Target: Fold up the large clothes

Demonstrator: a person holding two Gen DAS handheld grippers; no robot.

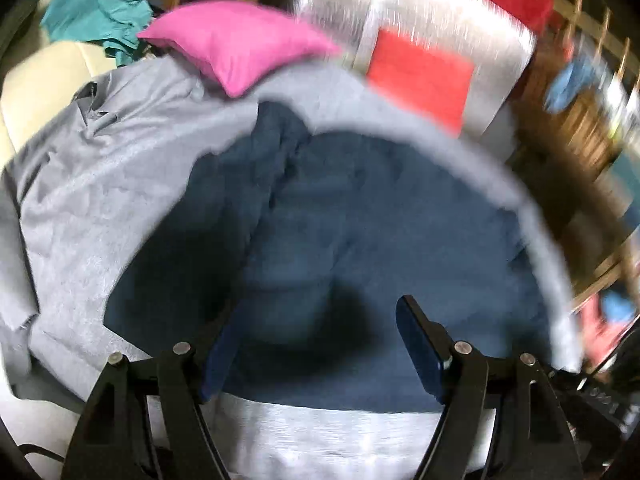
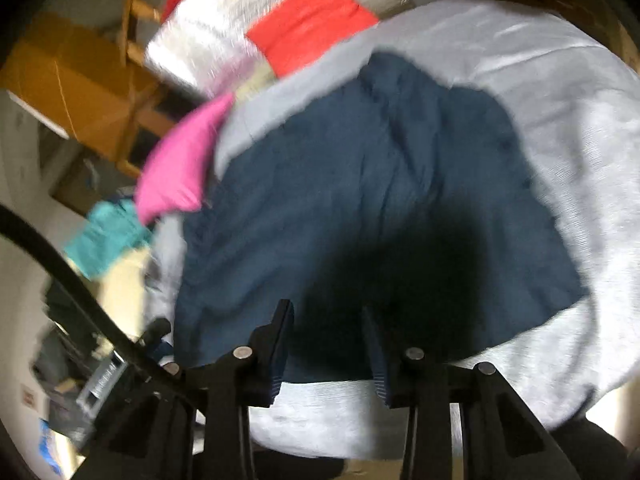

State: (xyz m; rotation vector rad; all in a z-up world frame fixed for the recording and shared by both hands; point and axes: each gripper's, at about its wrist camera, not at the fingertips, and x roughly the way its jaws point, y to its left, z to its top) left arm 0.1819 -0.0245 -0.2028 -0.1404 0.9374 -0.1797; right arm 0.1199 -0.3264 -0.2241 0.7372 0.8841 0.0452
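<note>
Navy garment (image 1: 340, 220) spread on grey sheet (image 1: 100, 184), left gripper (image 1: 316, 344) wide apart, empty, right gripper (image 2: 328, 344) part open, empty, pink pillow (image 1: 236, 44) behind.

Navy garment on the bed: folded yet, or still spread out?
Folded, it seems: the navy garment lies as a compact, wrinkled block on the grey sheet, with an overlapped layer along one side. Blur hides finer detail.

Navy garment (image 1: 360, 216) shown plain, grey sheet (image 1: 100, 184) heathered, pink cushion (image 1: 236, 44), teal cloth (image 1: 96, 12), red cushion (image 1: 420, 80), black gripper fingers (image 1: 420, 344).
</note>
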